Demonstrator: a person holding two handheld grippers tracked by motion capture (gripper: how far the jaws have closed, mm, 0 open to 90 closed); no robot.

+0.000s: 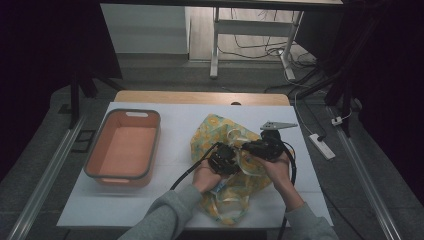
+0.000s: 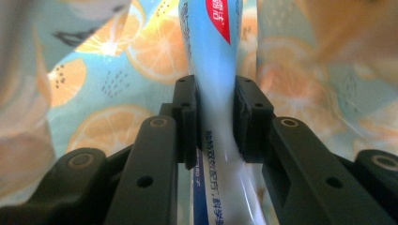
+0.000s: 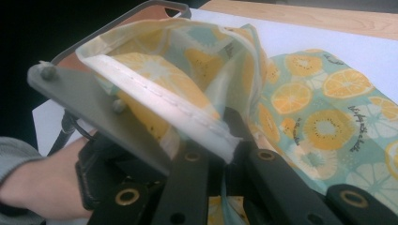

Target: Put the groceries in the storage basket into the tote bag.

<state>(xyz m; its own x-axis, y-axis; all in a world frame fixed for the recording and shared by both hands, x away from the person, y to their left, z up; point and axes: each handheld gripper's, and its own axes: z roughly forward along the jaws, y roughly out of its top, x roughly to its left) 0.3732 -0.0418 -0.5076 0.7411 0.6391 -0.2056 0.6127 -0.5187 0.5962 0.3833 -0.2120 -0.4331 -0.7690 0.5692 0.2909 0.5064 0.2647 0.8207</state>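
Item: tube (image 2: 213,70), white and blue with a red label, clamped between my left gripper's (image 2: 216,119) pads, inside the orange-print bag (image 1: 220,131). Item: bag's white hem (image 3: 159,101), pinched tight in my right gripper (image 3: 225,145), mouth lifted. Bag lies mid-table (image 1: 175,117). Orange bin (image 1: 123,147) to its left, well apart.

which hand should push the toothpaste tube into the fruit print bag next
Left. The left gripper is clamped on the toothpaste tube, aimed at the bag. The right gripper is pinching the bag's hem, holding its mouth open.
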